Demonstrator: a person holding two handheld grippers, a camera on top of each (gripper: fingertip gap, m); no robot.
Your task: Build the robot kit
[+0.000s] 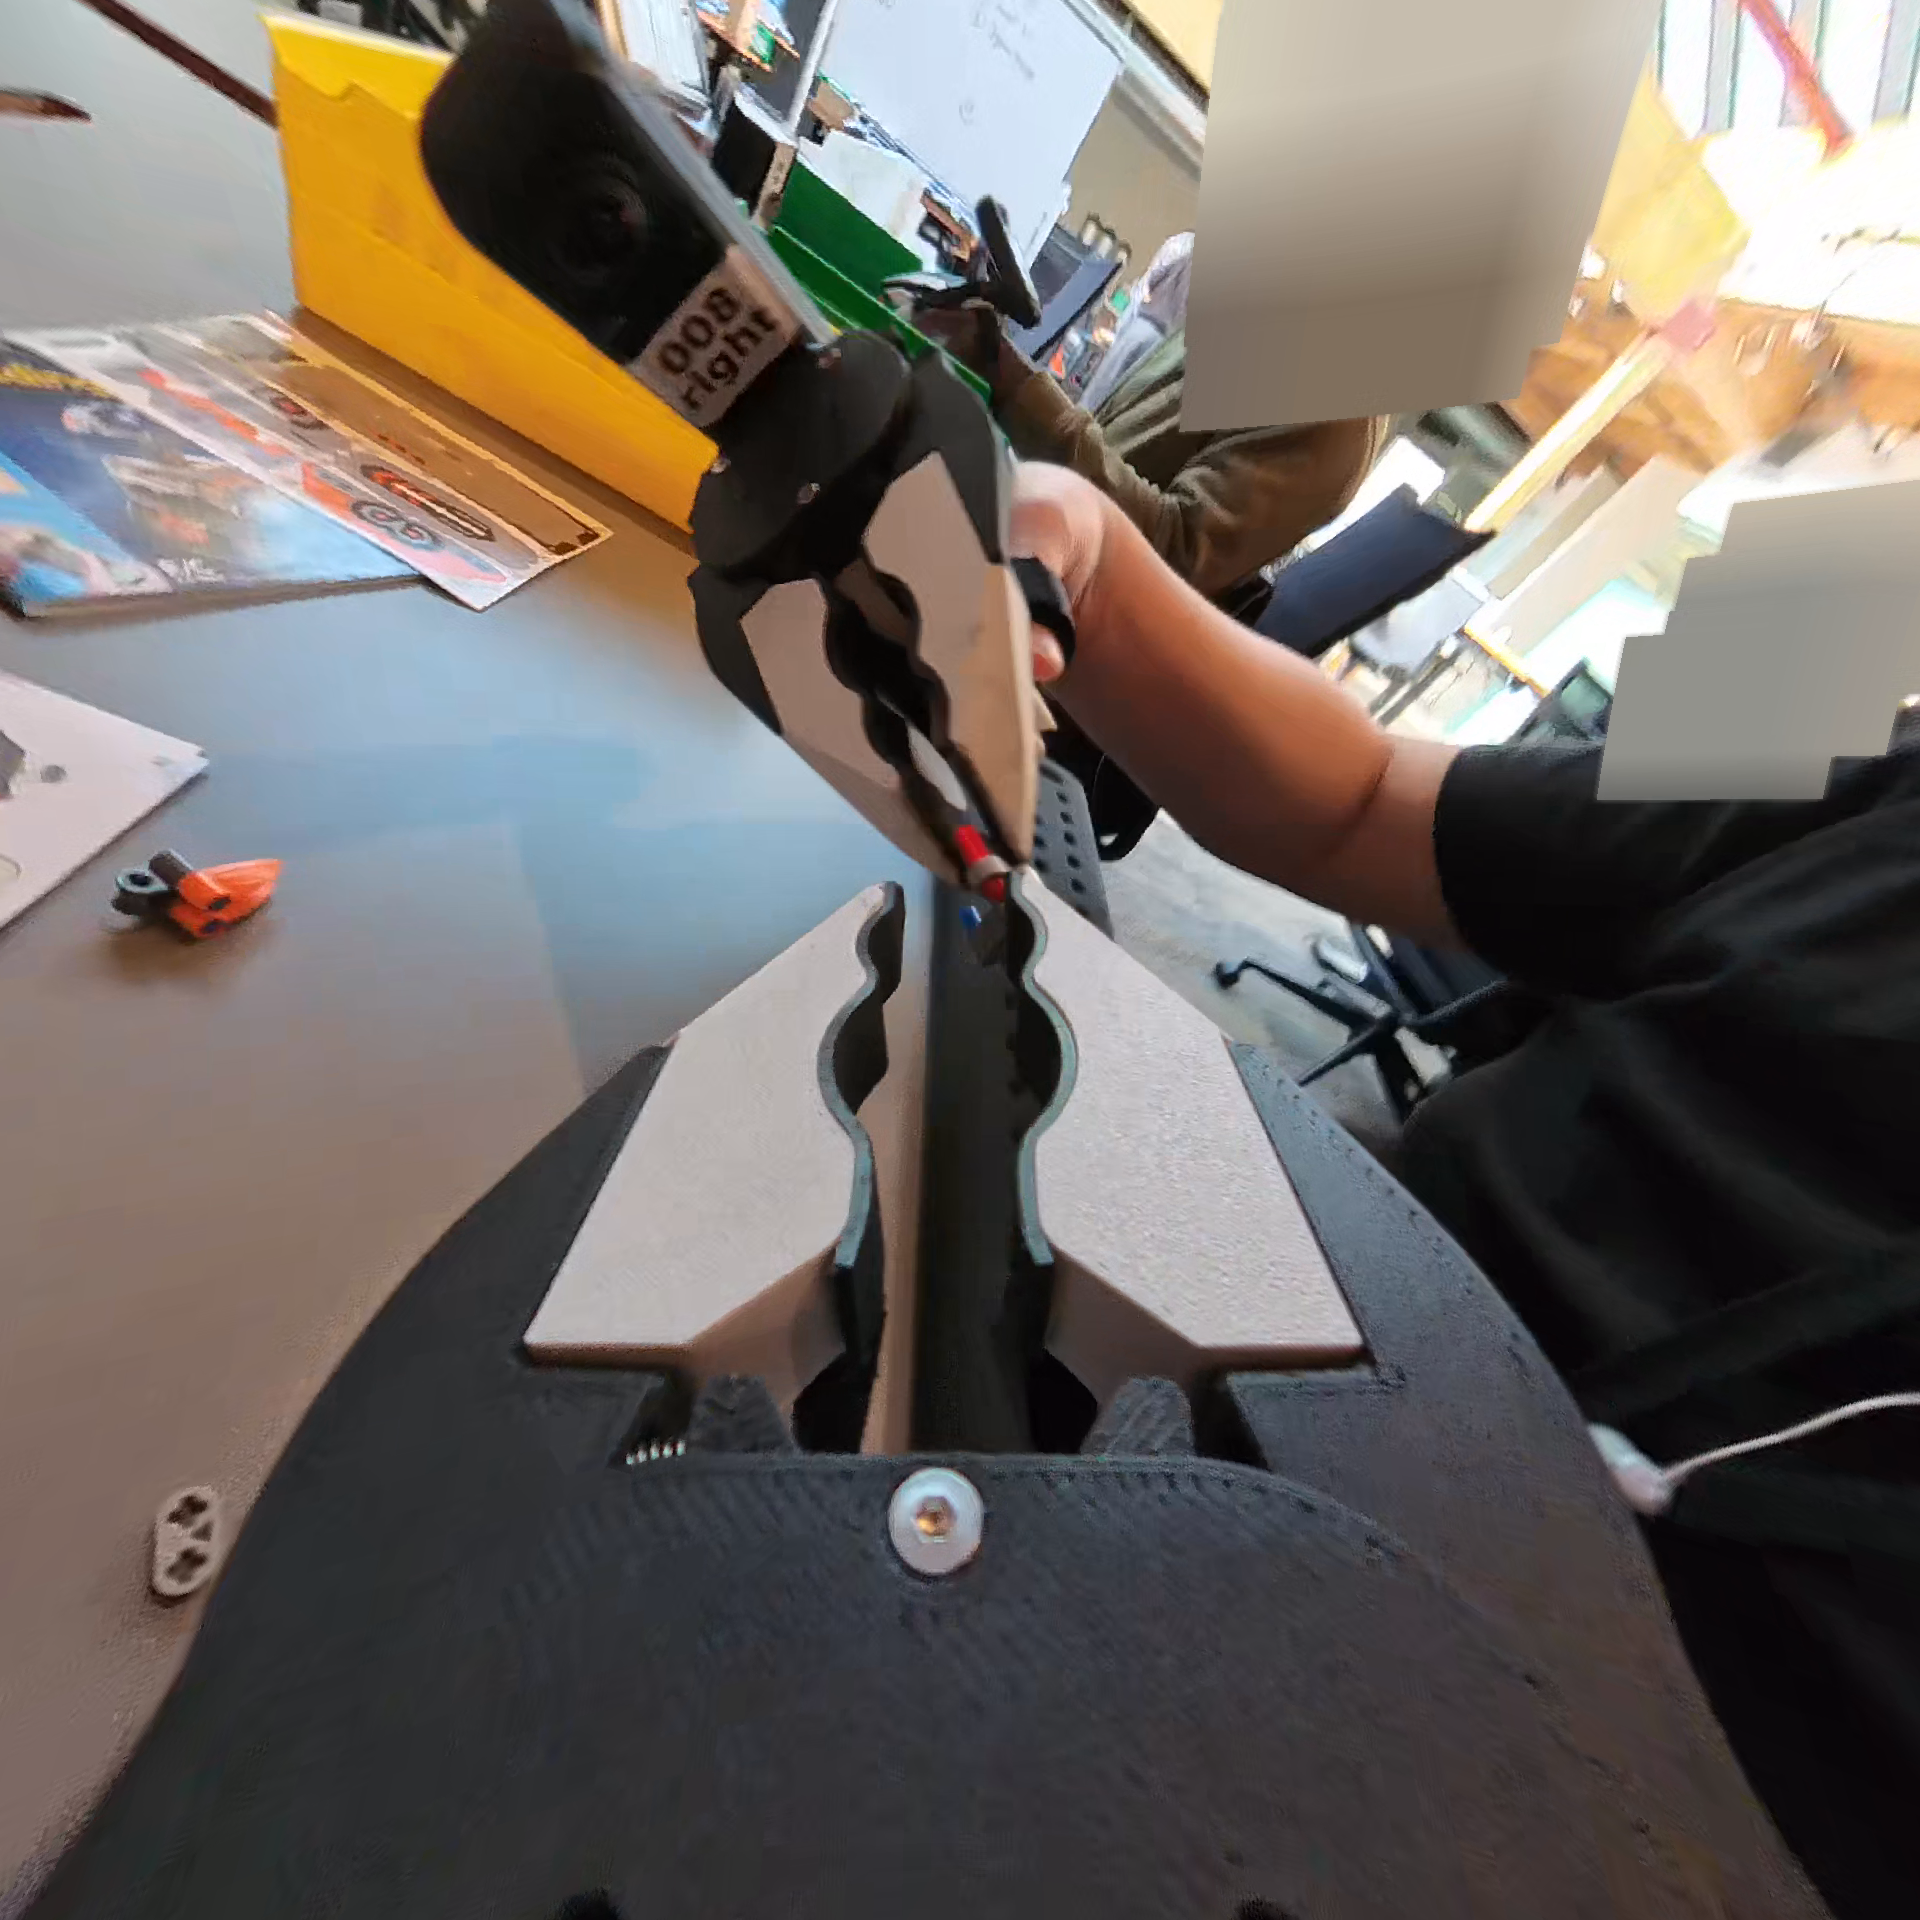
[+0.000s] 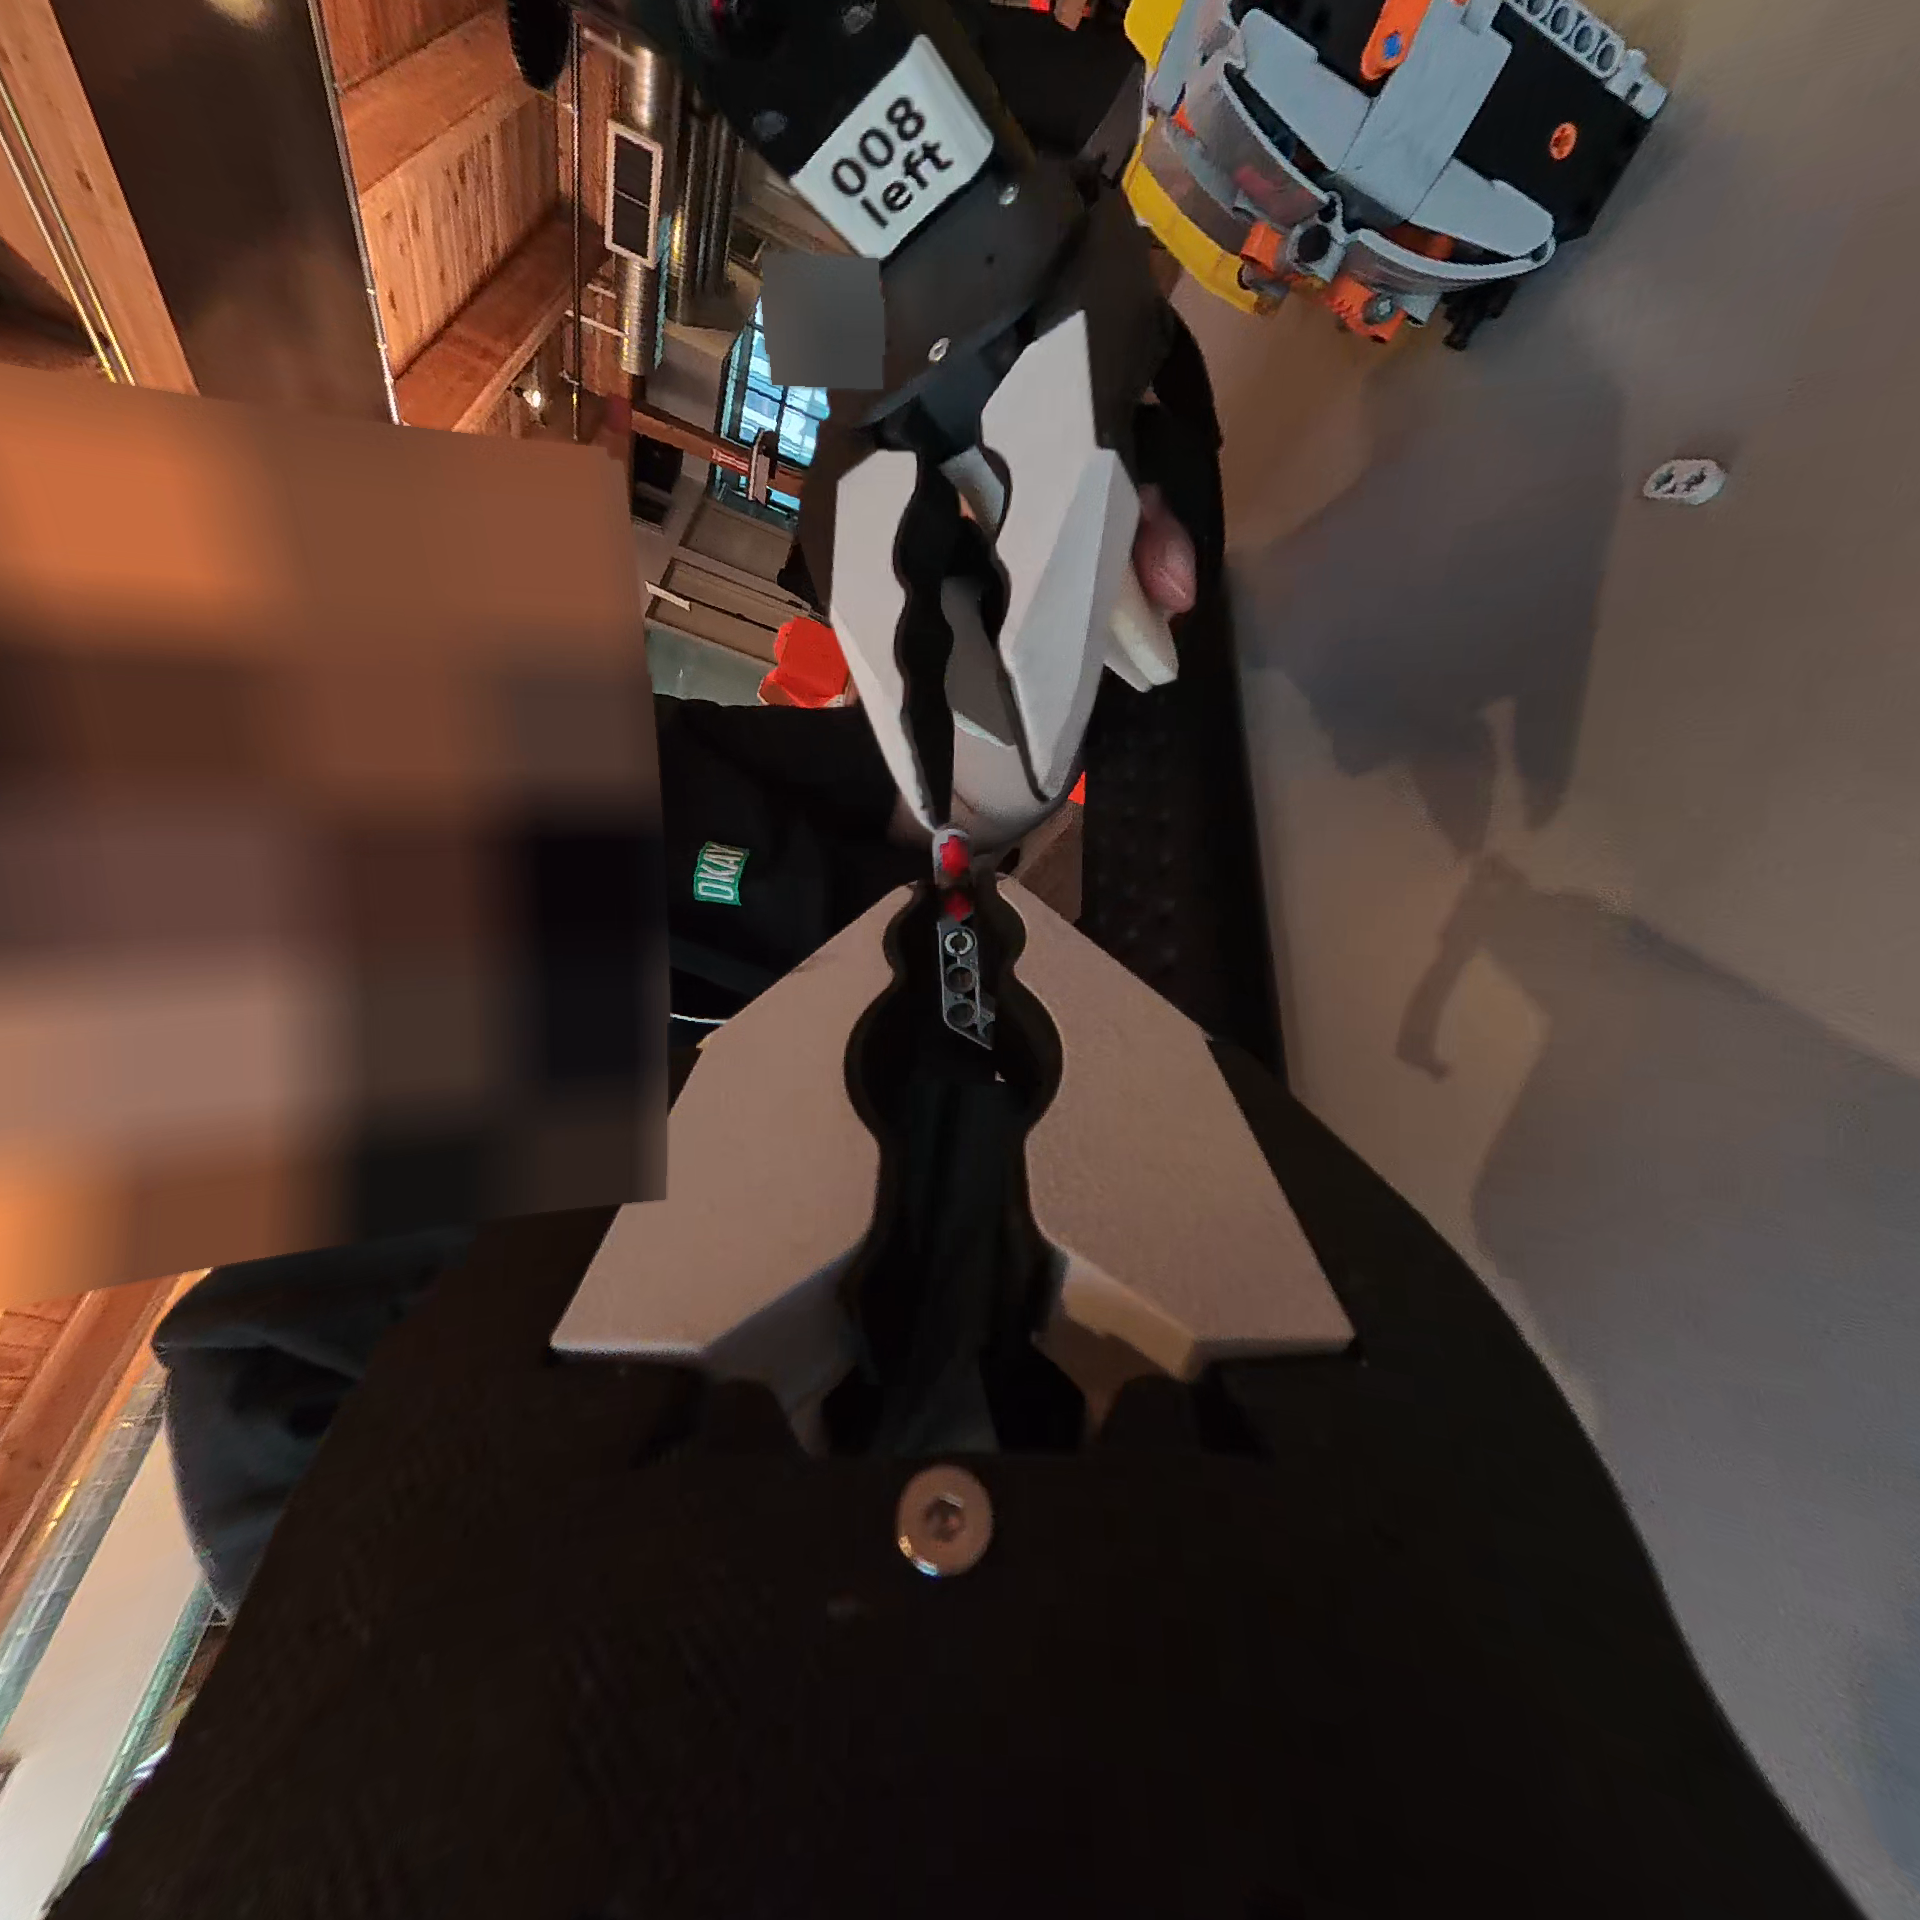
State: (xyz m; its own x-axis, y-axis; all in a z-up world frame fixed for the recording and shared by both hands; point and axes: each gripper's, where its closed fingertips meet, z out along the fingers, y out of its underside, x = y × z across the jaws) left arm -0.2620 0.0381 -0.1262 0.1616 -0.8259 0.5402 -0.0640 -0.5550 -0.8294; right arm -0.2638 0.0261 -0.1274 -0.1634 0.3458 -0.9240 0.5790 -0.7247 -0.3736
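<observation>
Both grippers meet tip to tip in the air beside the dark table [image 1: 436, 1091]. My right gripper [image 2: 951, 896] is shut on a dark grey holed beam [image 2: 964, 977] with a red pin [image 2: 957, 904] at its end. In the left wrist view the right gripper [image 1: 987, 868] comes down from above, with the red pin [image 1: 975, 844] at its tips. My left gripper [image 1: 956, 891] has its jaws a little apart around a small dark piece with a blue pin [image 1: 971, 916], right against the red pin. In the right wrist view the left gripper [image 2: 982, 816] comes from above.
On the table lie a yellow box [image 1: 416, 270], booklets [image 1: 125, 488], a sticker sheet [image 1: 436, 509], a white sheet [image 1: 73, 790], a small orange and black part [image 1: 208, 894] and a grey connector [image 1: 185, 1525]. A grey, orange and black brick vehicle [image 2: 1392, 156] stands farther off. A person's forearm [image 1: 1247, 769] is at right. My two grippers' fingertips are within a few centimetres of each other.
</observation>
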